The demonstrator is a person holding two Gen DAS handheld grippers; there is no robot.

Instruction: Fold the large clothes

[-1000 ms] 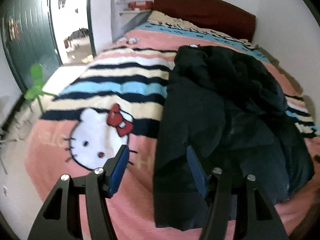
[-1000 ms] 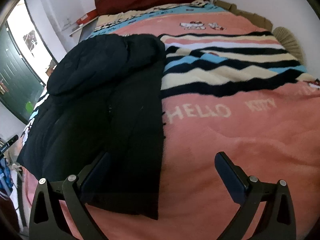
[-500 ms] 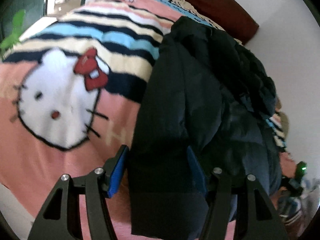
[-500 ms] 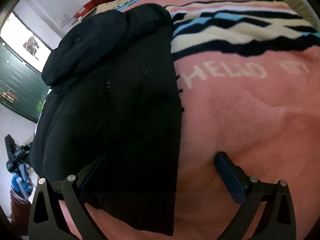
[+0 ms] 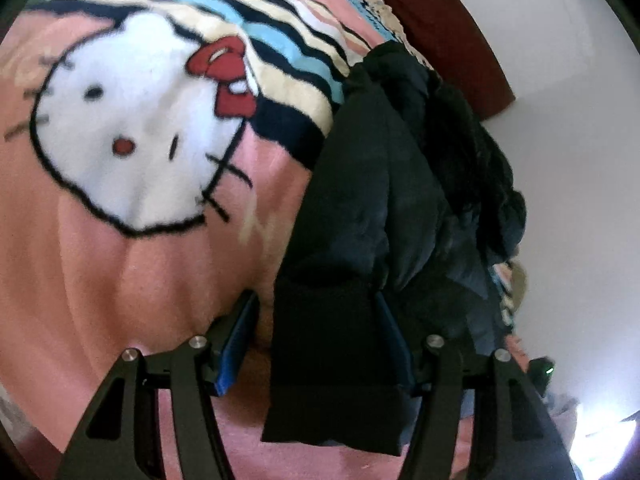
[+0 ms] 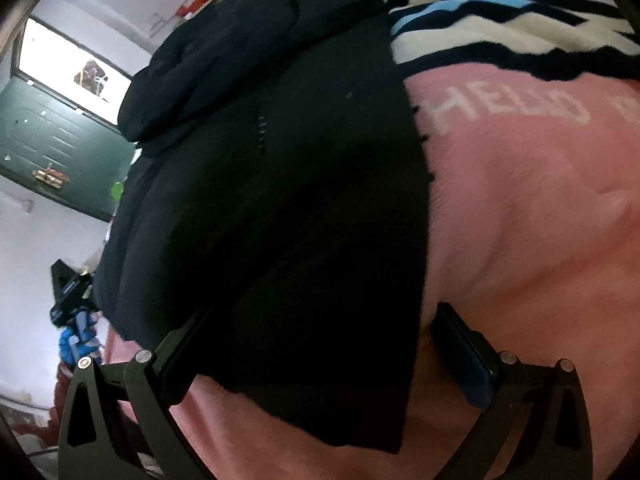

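A large black padded coat (image 5: pixel 384 208) lies lengthwise on a pink cartoon-cat blanket (image 5: pixel 132 256) on a bed. In the left wrist view my left gripper (image 5: pixel 320 344) is open, its blue pads on either side of the coat's near left hem corner. In the right wrist view the coat (image 6: pixel 280 184) fills the middle; my right gripper (image 6: pixel 320 348) is open and straddles its near right hem corner, low over the blanket (image 6: pixel 520 208). The right gripper's left finger is partly hidden by the coat. Neither gripper has closed on the fabric.
A dark red headboard (image 5: pixel 448 28) and white wall are at the far end. A green door (image 6: pixel 52 148) and a bright doorway (image 6: pixel 68 64) are at the left of the bed. The other gripper (image 6: pixel 68 292) shows beyond the coat's edge.
Both grippers have moved down and forward to the coat's near hem, which now lies between each pair of open fingers. The coat has not moved.
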